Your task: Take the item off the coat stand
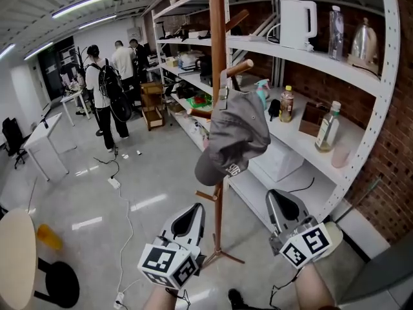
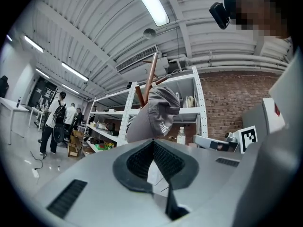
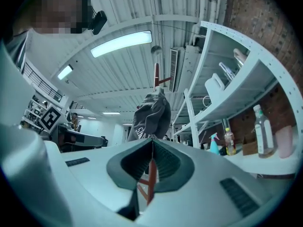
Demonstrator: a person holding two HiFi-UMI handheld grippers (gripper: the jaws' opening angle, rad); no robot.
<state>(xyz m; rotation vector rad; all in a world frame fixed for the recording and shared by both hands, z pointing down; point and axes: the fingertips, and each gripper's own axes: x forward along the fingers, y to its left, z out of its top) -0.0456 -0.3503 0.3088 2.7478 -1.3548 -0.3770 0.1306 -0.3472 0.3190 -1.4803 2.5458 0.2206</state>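
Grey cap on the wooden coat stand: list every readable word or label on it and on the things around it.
Grey fabric cap: white stitched lettering near the rim, too blurred to read.
Yellow-capped brown drink bottle: label too small to read.
No text can be quoted.

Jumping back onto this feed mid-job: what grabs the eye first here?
A grey fabric baseball cap hangs on the tall brown wooden coat stand, dead centre in the head view. Below it, the left gripper and right gripper sit either side of the pole, both shut and empty. White metal shelving carrying a white kettle runs along the right.
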